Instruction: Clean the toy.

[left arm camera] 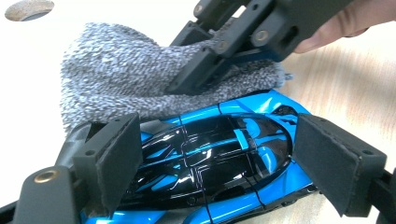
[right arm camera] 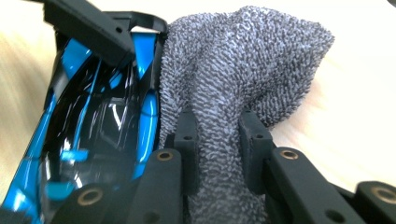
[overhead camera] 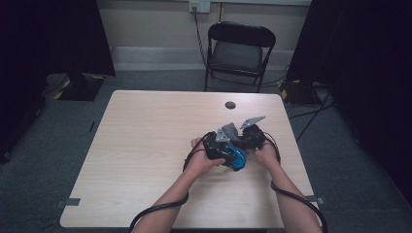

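Left gripper (left arm camera: pixel 219 158) clamps the blue toy car (left arm camera: pixel 210 163) by its 2 sides, pinned low on the table (overhead camera: pixel 145 145) near the person's edge. Right gripper (right arm camera: pixel 217 140) pinches a grey cloth (right arm camera: pixel 243 70) bunched between its pads, pressed on the car's edge. Step looks like wiping the car; next move likely calls for dragging cloth across the roof while left holds firm. High view adds both hands close together and a chair (overhead camera: pixel 240 48) beyond the table; gripper views give pad contact
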Available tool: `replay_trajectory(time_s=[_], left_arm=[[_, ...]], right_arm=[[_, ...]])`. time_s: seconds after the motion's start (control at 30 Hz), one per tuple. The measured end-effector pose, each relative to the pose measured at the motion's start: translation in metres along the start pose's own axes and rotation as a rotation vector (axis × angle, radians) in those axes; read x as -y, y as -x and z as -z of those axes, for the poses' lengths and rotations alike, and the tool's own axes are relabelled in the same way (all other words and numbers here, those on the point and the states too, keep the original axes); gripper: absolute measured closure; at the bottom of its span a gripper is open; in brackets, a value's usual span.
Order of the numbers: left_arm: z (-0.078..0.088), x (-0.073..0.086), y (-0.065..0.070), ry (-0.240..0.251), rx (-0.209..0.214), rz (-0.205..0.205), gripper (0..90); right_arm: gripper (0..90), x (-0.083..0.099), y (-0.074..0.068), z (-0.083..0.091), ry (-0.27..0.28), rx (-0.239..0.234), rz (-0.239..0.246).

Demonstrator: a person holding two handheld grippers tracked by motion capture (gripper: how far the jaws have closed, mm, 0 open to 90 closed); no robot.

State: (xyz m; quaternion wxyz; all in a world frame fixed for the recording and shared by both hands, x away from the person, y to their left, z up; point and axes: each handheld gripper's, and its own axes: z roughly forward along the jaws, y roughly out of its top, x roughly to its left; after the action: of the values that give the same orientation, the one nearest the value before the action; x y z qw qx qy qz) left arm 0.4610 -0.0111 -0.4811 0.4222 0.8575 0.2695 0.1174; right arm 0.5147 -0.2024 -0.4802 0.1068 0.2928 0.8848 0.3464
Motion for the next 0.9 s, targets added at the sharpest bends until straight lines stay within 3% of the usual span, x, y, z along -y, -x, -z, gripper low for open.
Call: replay_trajectory(time_s=[0.3, 0.9], left_arm=[[0.0, 0.0, 0.001, -0.002, -0.004, -0.001, 16.4], [-0.001, -0.002, 0.003, -0.014, -0.015, -0.008, 16.4]], right_arm=[[72.7, 0.014, 0.0, 0.013, 0.003, -0.001, 0.008], [72.2, 0.046, -0.002, 0.04, 0.026, 0.013, -0.02]])
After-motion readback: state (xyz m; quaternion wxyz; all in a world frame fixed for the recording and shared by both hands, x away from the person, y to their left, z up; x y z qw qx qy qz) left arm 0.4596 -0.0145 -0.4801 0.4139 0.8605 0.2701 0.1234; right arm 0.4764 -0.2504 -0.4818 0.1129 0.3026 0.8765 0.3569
